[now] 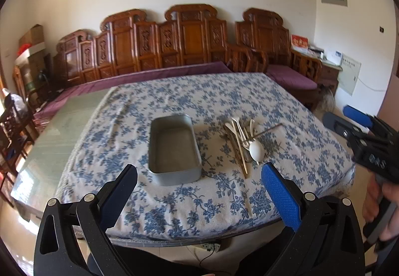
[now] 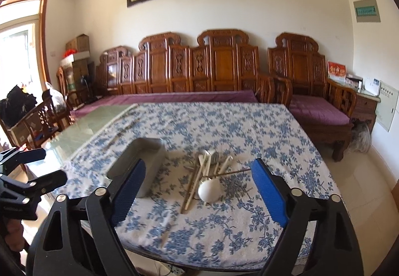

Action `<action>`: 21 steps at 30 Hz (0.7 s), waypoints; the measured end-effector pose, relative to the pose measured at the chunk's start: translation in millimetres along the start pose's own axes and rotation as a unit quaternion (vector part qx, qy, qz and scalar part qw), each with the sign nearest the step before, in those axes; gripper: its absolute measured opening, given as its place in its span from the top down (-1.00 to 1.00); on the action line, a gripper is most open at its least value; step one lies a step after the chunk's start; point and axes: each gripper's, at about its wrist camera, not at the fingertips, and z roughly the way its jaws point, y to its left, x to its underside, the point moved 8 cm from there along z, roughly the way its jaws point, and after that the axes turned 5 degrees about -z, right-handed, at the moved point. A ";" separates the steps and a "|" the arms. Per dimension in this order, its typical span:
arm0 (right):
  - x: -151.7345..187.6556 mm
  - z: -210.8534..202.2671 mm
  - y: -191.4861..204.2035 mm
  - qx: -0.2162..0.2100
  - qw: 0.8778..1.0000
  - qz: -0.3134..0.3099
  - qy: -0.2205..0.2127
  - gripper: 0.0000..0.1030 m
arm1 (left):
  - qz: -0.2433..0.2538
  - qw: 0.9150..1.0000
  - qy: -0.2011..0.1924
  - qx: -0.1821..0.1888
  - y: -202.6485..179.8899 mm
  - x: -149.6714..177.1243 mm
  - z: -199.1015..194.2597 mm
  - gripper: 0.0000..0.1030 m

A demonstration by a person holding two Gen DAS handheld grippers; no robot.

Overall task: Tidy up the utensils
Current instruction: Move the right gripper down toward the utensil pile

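Observation:
A grey metal tin [image 1: 174, 149] stands empty on the blue-flowered tablecloth [image 1: 174, 101]; the right wrist view shows it [image 2: 147, 164] partly behind my left finger. To its right lies a heap of utensils [image 1: 245, 139]: a white spoon [image 1: 256, 150], chopsticks [image 1: 240, 154] and other cutlery, also seen in the right wrist view [image 2: 207, 176]. My left gripper [image 1: 199, 171] is open and empty, above the table's near edge in front of the tin. My right gripper [image 2: 198, 169] is open and empty, just short of the heap.
A bare green glass strip of table [image 1: 62, 131] lies left of the cloth. A carved wooden sofa with purple cushions [image 2: 199, 91] stands behind the table. A wooden chair [image 2: 37, 121] is at the left. A power strip [image 1: 210, 246] lies on the floor under the near edge.

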 end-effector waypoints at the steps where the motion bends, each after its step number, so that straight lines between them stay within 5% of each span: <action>1: 1.3 10.8 -5.3 -0.001 1.000 0.002 0.009 -0.65 | 0.003 1.000 0.007 0.002 -1.1 0.6 8.2 -0.87; 21: 25.1 144.7 -81.7 0.013 0.992 -0.018 0.125 -0.38 | 0.021 0.996 0.076 0.043 -25.3 1.9 123.7 -0.86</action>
